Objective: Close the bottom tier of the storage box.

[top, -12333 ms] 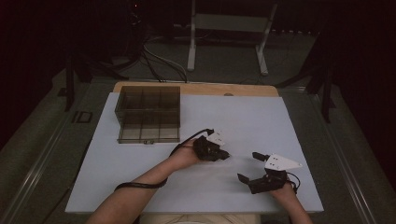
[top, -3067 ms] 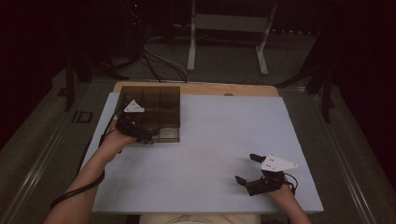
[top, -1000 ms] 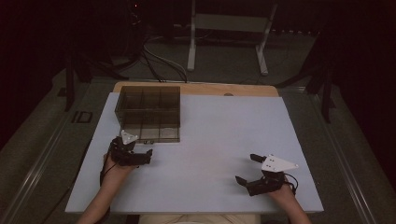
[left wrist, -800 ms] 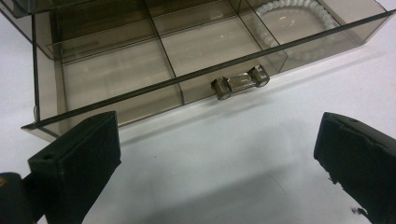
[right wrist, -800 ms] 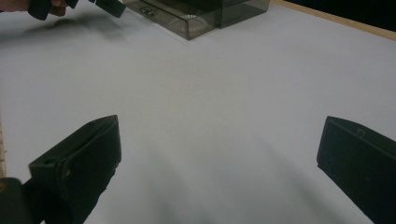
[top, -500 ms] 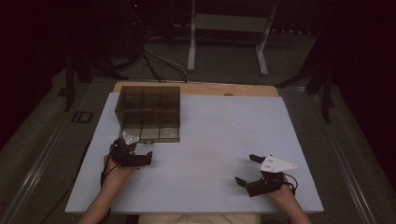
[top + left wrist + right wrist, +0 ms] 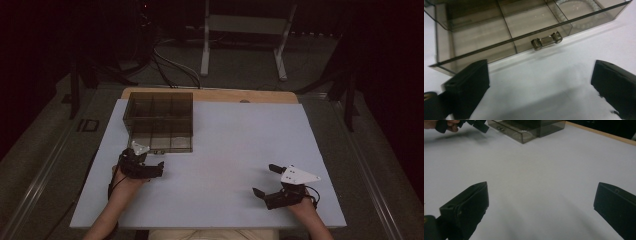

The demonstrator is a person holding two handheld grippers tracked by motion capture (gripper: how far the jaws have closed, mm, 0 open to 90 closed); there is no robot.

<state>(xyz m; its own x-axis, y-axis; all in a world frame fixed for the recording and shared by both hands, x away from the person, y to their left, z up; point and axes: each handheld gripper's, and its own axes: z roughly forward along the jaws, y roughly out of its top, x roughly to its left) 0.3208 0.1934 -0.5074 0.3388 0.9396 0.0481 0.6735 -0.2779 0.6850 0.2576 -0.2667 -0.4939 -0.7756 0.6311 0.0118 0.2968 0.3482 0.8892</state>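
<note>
Your left gripper (image 7: 150, 169) stood with jaws wide, having just closed a little with nothing between them, the smoky compartment box (image 7: 159, 121) just ahead of its tips. To take the latch (image 7: 547, 40) cleanly, you needed to centre the jaws on it first. Beyond and right of it, a pale beaded ring (image 7: 576, 6) lay in one compartment; your right gripper (image 7: 274, 183) rested spread and empty.
</note>
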